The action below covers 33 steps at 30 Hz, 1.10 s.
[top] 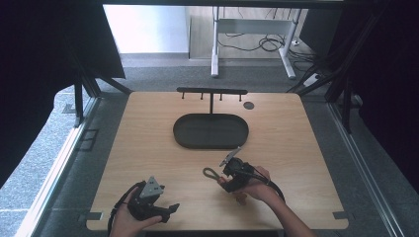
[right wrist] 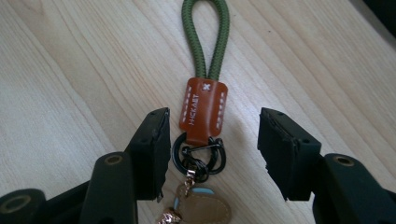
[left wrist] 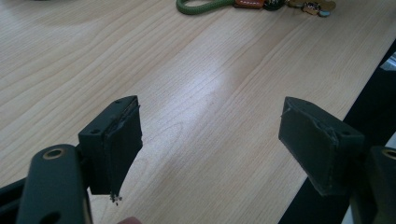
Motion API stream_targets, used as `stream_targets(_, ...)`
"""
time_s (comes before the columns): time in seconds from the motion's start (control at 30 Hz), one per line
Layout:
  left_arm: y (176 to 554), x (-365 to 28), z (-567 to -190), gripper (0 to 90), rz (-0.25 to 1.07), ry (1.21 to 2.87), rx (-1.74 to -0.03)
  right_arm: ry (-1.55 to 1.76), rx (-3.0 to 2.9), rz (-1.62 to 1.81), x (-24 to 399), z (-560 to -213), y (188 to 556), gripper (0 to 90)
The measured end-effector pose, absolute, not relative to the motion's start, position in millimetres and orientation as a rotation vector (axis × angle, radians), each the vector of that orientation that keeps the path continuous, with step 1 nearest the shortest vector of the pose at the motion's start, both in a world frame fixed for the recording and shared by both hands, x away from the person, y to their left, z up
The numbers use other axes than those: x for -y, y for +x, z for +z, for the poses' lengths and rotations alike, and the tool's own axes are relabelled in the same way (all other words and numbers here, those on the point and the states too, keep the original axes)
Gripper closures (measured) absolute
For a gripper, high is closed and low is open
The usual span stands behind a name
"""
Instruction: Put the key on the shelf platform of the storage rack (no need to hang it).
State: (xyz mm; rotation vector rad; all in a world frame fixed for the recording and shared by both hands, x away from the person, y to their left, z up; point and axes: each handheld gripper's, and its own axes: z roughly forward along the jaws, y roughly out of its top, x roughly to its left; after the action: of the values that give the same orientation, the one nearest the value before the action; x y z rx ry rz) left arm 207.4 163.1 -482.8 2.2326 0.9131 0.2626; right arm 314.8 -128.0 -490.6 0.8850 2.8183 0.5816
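Right gripper [right wrist: 212, 144] lay low over keychain [right wrist: 204, 109], jaws wide (nothing clamped). Left gripper [left wrist: 210, 140] rested near table [top: 296, 143] edge, jaws wide, empty.

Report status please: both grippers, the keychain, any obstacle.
Left gripper open, over bare table. Right gripper open, jaws either side of keychain's brown leather tab, not closed. Keychain flat on table. No obstacle near it.
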Motion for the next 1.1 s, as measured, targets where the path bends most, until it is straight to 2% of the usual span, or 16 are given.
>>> stream_targets(0.6,206.4,-163.0,-481.3,22.0,0.265,2.226,-0.907,0.839,-2.854,0.517,114.6,-504.9,317.0,51.9)
stream_targets(0.77,206.4,-162.9,-481.4,22.0,0.266,2.226,-0.908,0.836,-2.857,0.508,112.7,-506.4,317.4,56.2)
stream_targets(0.9,206.4,-163.3,-481.5,22.1,0.268,2.226,-0.909,0.850,-2.875,0.514,112.3,-505.9,318.5,64.4)
stream_targets(1.1,206.5,-164.3,-481.1,22.1,0.271,2.222,-0.911,0.853,-2.881,0.509,112.7,-505.5,320.0,66.3)
